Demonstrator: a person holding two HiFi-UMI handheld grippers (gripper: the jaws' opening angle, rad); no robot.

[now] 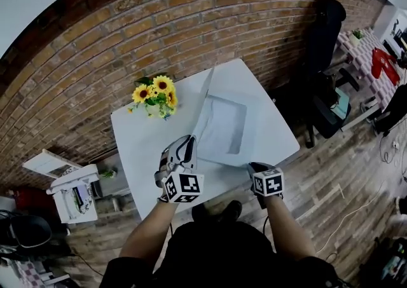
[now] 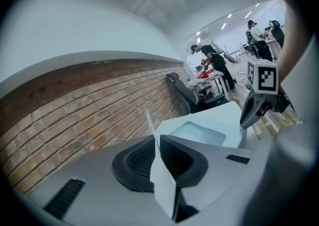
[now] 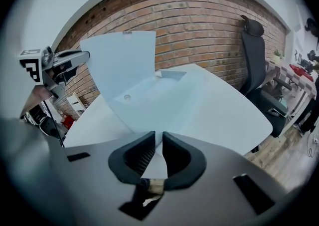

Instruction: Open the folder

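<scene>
A translucent pale folder [image 1: 222, 129] lies on the white table [image 1: 137, 137]. Its front cover [image 1: 203, 99] stands lifted almost on edge. My left gripper [image 1: 189, 144] is shut on the cover's near edge; in the left gripper view the thin sheet [image 2: 162, 180] runs up between the pads of the left gripper [image 2: 156, 142]. My right gripper [image 1: 254, 169] is shut on the near corner of the folder's lower sheet [image 3: 155, 162] at the table's front. From the right gripper [image 3: 157, 145] view, the raised cover [image 3: 124, 65] stands left, with the left gripper [image 3: 67, 63] beside it.
A bunch of sunflowers [image 1: 156, 96] stands at the table's far left corner. A black office chair [image 1: 324, 32] is by the brick wall on the right. A white cart [image 1: 73, 194] sits on the floor left of the table. People work far off [image 2: 214, 63].
</scene>
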